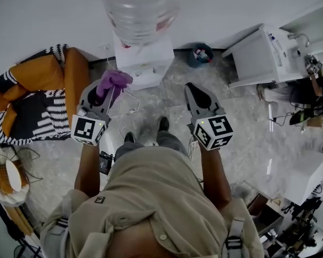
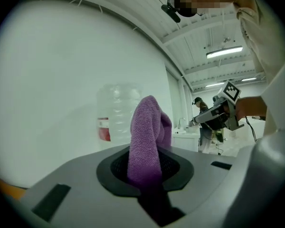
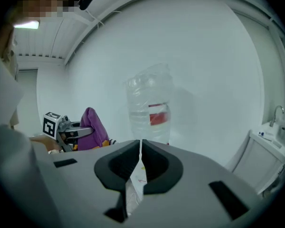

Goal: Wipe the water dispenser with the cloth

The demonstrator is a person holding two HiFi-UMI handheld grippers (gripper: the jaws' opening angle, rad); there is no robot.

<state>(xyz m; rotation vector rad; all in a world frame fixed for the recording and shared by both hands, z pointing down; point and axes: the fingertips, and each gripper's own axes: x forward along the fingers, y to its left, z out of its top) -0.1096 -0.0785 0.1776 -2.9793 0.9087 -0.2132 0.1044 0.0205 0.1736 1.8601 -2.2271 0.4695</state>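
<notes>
1. My left claw (image 1: 105, 94) clamped the purple cloth (image 1: 114, 81), left of centre in the head view.
2. My right claw (image 1: 196, 92) sat pinched closed on nothing, right of centre.
3. The water dispenser (image 1: 145, 58) stood at top centre, bottle (image 1: 137, 9) on top, with the cloth near its lower-left corner.

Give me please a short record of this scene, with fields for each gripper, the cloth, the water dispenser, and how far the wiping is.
left gripper: shut on the purple cloth
purple cloth: bunched, sticking up out of the left jaws
right gripper: jaws together, nothing between them
water dispenser: white, ahead of both grippers
bottle: clear, on top of the dispenser
wiping: not yet begun; the cloth looks apart from the dispenser
</notes>
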